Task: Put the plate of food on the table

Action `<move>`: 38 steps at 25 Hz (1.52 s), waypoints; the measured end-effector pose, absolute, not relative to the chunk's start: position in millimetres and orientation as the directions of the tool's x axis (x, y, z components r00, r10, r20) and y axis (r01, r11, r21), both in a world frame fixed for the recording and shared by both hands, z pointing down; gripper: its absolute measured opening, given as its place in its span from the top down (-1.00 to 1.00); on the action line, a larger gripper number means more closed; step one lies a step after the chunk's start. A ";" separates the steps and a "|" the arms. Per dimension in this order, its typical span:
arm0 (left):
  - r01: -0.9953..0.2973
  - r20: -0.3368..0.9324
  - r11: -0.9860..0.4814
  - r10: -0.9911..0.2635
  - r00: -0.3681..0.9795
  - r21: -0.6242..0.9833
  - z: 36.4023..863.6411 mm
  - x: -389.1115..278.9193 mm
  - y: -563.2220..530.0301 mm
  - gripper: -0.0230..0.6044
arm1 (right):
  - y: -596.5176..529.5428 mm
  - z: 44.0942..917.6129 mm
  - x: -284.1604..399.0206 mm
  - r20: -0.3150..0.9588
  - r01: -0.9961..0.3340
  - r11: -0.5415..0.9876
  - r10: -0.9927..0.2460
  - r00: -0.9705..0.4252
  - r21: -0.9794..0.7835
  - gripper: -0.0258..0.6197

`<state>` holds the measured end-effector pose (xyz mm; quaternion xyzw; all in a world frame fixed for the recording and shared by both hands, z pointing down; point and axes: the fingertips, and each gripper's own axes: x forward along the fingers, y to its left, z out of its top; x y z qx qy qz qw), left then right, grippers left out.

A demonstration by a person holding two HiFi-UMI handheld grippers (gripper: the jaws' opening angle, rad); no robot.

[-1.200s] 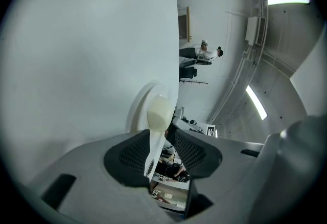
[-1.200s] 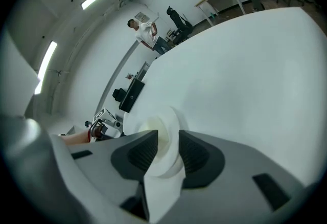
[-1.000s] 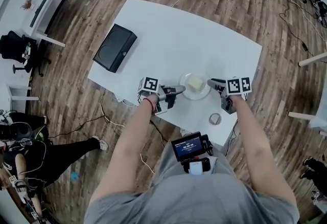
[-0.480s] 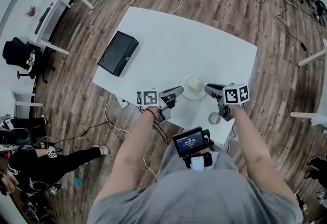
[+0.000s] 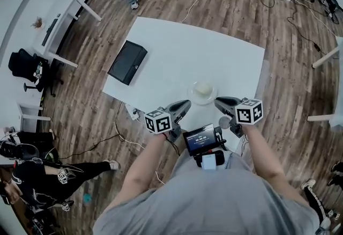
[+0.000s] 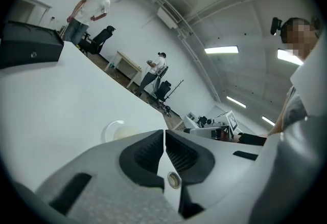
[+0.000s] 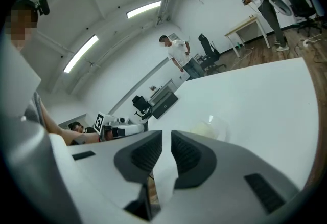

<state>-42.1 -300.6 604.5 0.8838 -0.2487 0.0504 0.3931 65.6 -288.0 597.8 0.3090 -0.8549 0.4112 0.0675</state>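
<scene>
Two grippers backed off since a second ago, when both flanked the plate.

- Large white worktop: bears the plate near its front edge.
- Left gripper: raised over worktop's front edge; jaws have just been closing, now together, nothing between.
- Right gripper: same edge; jaws slightly apart, empty.
- Clear round plate: resting free, untouched.
- Pale food lump: on the plate.

Placement looks complete.

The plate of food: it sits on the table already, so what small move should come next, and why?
Likely just draw both grippers back to rest. The plate sits on the table, apart from them. The left gripper has just been closing on nothing; the right gripper is empty too.
</scene>
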 end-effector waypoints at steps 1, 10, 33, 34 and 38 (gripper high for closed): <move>-0.490 0.281 -0.576 -0.416 0.865 0.655 600.8 -45.3 -296.7 0.83 | -283.2 593.5 65.9 0.361 -0.583 0.473 -0.481 -0.799 -0.661 0.71; -0.597 0.271 -0.629 -0.541 0.796 0.498 570.1 -61.6 -264.3 0.83 | -240.3 575.5 80.9 0.370 -0.646 0.512 -0.543 -0.754 -0.566 0.74; -0.666 0.299 -0.623 -0.598 0.744 0.411 551.2 -57.8 -245.0 0.83 | -220.8 556.6 83.0 0.353 -0.647 0.552 -0.550 -0.757 -0.526 0.83; -0.665 0.298 -0.621 -0.598 0.744 0.414 551.1 -58.8 -244.5 0.83 | -220.7 556.0 82.8 0.355 -0.649 0.552 -0.551 -0.755 -0.524 0.83; -0.662 0.297 -0.622 -0.595 0.747 0.419 550.2 -58.5 -244.9 0.83 | -221.5 553.3 85.3 0.356 -0.654 0.549 -0.556 -0.751 -0.521 0.83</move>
